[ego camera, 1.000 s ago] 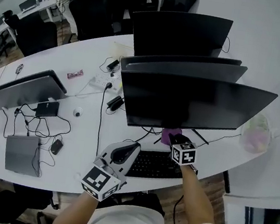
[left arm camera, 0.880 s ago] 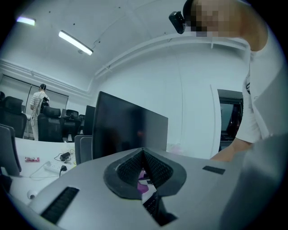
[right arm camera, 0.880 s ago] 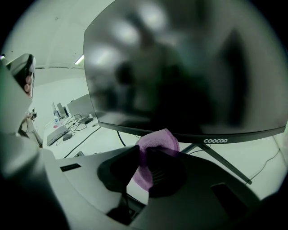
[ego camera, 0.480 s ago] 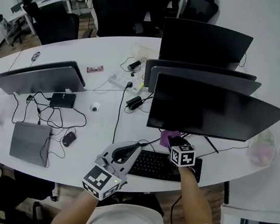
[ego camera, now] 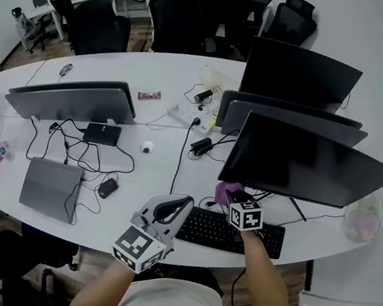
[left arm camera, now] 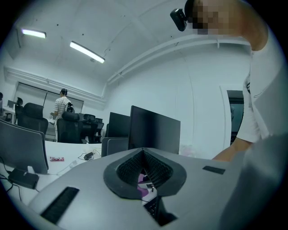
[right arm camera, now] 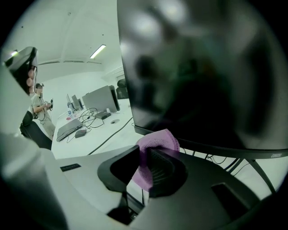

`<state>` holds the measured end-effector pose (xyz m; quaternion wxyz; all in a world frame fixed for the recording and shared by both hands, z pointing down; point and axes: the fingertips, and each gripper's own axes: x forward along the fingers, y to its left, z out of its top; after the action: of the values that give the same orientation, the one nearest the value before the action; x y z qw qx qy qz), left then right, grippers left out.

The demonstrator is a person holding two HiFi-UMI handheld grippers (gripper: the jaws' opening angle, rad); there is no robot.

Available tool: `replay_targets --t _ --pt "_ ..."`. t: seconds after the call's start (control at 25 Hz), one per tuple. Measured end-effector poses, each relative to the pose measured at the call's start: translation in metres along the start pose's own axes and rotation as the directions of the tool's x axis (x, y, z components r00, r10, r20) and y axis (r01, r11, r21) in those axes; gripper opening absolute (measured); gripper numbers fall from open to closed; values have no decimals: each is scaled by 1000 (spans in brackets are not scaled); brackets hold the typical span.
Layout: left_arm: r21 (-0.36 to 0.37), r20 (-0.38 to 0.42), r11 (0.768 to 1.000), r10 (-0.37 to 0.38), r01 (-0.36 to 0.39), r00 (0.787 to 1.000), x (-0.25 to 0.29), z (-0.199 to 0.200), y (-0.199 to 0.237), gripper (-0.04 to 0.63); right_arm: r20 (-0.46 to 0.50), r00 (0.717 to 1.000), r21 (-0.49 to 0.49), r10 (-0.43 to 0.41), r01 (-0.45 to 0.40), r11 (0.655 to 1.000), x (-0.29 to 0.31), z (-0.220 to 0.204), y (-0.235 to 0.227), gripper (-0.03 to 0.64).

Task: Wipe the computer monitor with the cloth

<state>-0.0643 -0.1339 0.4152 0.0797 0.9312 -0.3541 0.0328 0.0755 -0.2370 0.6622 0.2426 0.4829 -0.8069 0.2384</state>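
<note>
The nearest black monitor (ego camera: 309,164) stands on the white desk, and its dark screen (right arm camera: 211,72) fills the right gripper view. My right gripper (ego camera: 232,193) is shut on a purple cloth (right arm camera: 155,146), whose bunched top sits just below the screen's lower left edge; the same cloth (ego camera: 225,190) shows in the head view. My left gripper (ego camera: 172,209) hangs over the desk's front edge left of the keyboard, its jaws closed together with nothing between them (left arm camera: 143,158).
A black keyboard (ego camera: 233,233) lies under the monitor. Two more monitors (ego camera: 301,76) stand behind it. Cables, a mouse (ego camera: 107,187), a laptop (ego camera: 49,187) and another monitor (ego camera: 74,100) lie to the left. A pale bag (ego camera: 361,217) sits at the right.
The head view has swung, so the desk and monitors shifted right and down in frame. Both grippers hold nearly the same places, the right still with the cloth under the monitor.
</note>
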Motion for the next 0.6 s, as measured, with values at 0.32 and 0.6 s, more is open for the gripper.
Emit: replay_targets --t 0.32,0.6 --pt "2 -9 1000 18 -18 1000 -19 -1 18 8 6 1000 -10 17 -17 1000 15 8 29 66" --pt "4 1 1000 15 -15 1000 -34 -1 32 8 22 1000 -32 22 -22 999 18 11 55 66"
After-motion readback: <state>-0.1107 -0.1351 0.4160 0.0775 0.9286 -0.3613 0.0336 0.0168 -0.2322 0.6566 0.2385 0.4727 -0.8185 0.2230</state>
